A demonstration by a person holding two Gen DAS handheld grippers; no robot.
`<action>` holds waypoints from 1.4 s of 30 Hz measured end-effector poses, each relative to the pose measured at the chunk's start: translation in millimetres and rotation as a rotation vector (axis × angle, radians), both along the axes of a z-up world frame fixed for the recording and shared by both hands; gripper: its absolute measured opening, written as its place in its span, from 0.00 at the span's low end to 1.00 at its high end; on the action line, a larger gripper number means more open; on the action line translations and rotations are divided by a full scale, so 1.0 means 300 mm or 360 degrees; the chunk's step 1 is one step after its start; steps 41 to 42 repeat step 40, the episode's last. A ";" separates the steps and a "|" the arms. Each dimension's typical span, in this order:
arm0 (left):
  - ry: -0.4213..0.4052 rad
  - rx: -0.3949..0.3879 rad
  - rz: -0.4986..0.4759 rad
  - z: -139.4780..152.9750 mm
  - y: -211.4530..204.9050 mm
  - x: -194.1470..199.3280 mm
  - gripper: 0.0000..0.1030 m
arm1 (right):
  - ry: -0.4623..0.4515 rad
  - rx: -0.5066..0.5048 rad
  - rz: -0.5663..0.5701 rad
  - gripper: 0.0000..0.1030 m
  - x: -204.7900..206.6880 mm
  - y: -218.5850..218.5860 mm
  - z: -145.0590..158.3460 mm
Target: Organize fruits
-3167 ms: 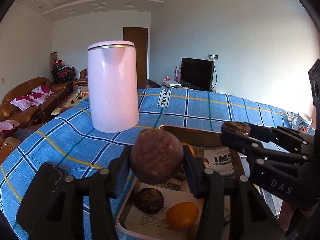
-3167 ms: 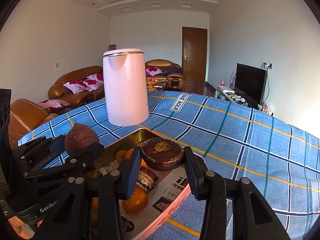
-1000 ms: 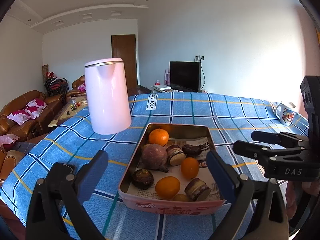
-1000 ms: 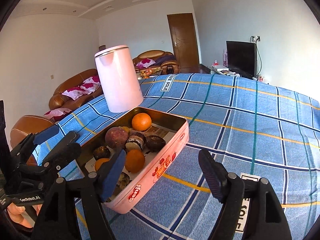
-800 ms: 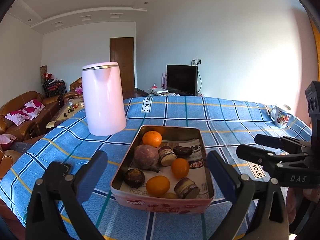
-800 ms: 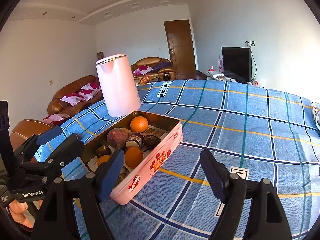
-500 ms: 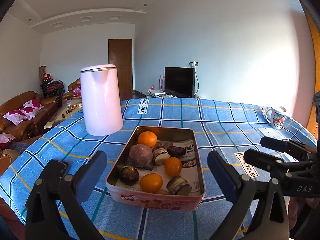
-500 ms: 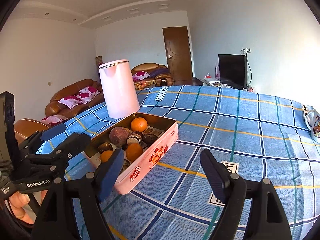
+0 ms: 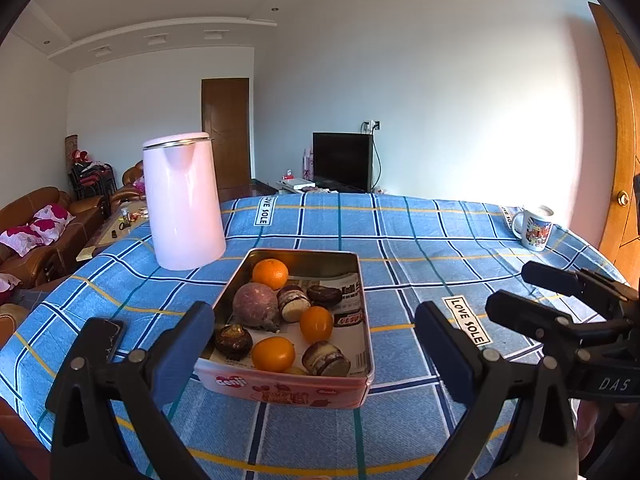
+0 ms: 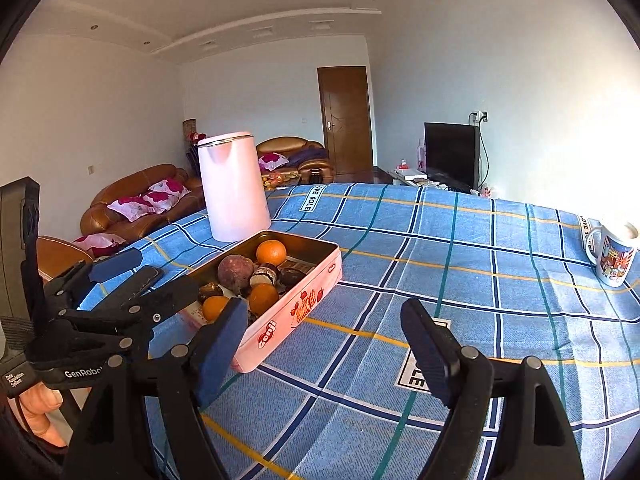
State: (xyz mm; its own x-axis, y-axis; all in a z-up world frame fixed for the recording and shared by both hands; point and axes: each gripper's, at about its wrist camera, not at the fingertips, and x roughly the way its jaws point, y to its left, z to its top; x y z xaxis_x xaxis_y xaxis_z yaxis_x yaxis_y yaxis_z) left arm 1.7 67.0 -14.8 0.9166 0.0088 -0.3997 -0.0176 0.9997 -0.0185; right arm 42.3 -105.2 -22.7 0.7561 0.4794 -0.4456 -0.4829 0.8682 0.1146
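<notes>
Sitting on the blue checked tablecloth (image 9: 400,240), the pink tin (image 9: 288,388) holds all the fruit in view: three oranges, a purple-brown round fruit (image 9: 256,306) and several dark, wrinkled ones, some cut to show a pale inside, all lying on printed paper that lines the bottom. One orange (image 9: 271,273) lies at the far end of the tin, just beside the purple-brown fruit; another orange (image 9: 316,323) sits near the middle and the third (image 9: 273,354) close to the near wall.

A tall pink kettle (image 9: 183,204) stands upright just beyond the tin's far left corner, apart from it. A printed mug (image 10: 612,256) stands well off to the right, near the table's edge.

The left gripper (image 9: 314,354) hovers in front of the tin with its jaws spread wide — nothing is between the pads, and the tin shows through the gap. The right gripper (image 10: 324,344) is to the right of the tin (its left finger overlaps the tin's near corner in its own view, though whether it touches cannot be told), jaws likewise wide apart and empty, with only tablecloth between them. A bit of a hand (image 10: 38,408) shows under the left gripper's handle.

Beyond the table are brown sofas, a wooden door and a dark television — all well apart from the work.
</notes>
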 end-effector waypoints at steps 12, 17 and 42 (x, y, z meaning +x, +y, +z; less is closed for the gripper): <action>0.0021 0.0005 0.0002 0.004 0.000 -0.007 0.99 | -0.0040 0.0005 0.0011 0.78 -0.018 0.010 0.011; 0.0025 -0.0005 -0.0003 0.005 0.000 -0.009 0.99 | -0.0048 0.0013 0.0008 0.78 -0.026 0.004 0.012; 0.0016 -0.0003 0.0046 0.005 0.000 -0.013 1.00 | -0.0038 0.0014 -0.0009 0.78 -0.027 -0.013 -0.004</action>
